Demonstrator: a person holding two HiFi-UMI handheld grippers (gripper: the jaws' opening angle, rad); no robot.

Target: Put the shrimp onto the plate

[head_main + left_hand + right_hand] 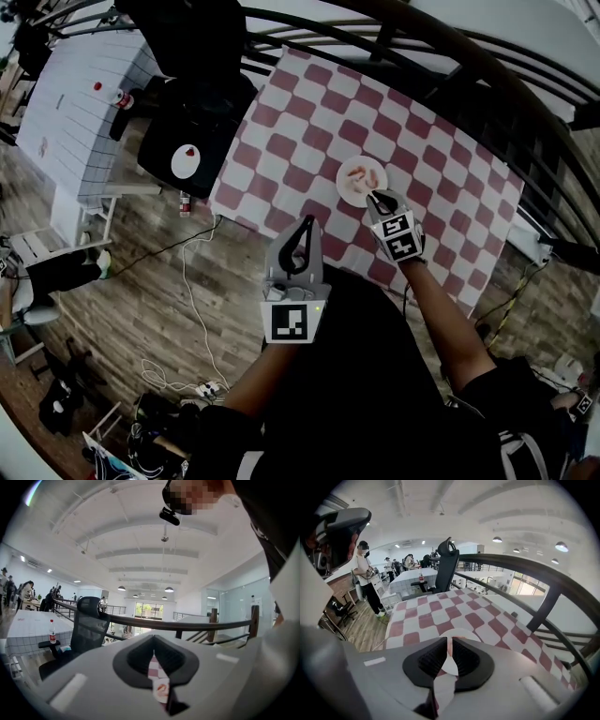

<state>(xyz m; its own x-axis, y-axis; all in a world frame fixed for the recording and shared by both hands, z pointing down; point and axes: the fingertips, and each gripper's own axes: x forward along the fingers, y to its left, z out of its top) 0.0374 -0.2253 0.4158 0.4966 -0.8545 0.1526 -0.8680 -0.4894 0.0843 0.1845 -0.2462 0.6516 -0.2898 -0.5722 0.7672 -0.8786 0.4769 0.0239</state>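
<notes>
Both tongs are drawn together with only a thin slit between the jaws, and neither has anything clamped in it. The shrimp (364, 178) lies as a pink-orange heap on the white plate (340, 180), which sits on the checked tabletop (309, 122) toward its near edge, about midway along it. The right tongs (374, 196) hover with their tips at the plate's near rim, just beside the shrimp; in the right gripper view, the plate (461, 632) shows pale above and through the slit. The left tongs (307, 222) hang back over the tabletop's near edge, well apart from the plate, though the plate and a bit of shrimp show through their slit in the left gripper view. No other shrimp shows on the tabletop. Judging from this, the placing is done: the shrimp is on the plate and released. At most, what is left is to draw the right tongs clear.
</notes>
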